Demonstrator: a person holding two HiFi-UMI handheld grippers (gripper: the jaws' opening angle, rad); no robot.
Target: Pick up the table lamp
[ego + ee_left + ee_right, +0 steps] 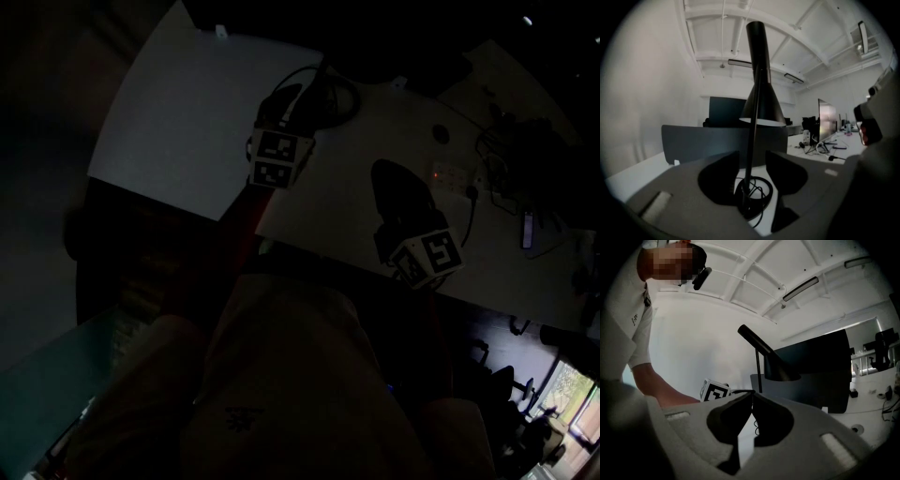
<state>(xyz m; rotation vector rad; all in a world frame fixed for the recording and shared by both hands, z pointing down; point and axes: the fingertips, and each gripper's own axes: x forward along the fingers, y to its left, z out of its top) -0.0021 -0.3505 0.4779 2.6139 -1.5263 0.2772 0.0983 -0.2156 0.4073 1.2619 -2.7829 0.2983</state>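
Left gripper [752,163], jaws parted, straddles the stem [751,140] of the table lamp [762,105] on the white desk [633,171]; right gripper [751,398], at its 4 o'clock, is pinched closed, empty. A square squeeze low on the stem should stop the lamp tipping

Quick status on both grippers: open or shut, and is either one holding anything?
Left gripper: open, jaws either side of the table lamp stem, not clamped on it.
Right gripper: shut, holding nothing.

The left tool [752,159] has its jaws apart, the right tool [751,397] has them pressed together
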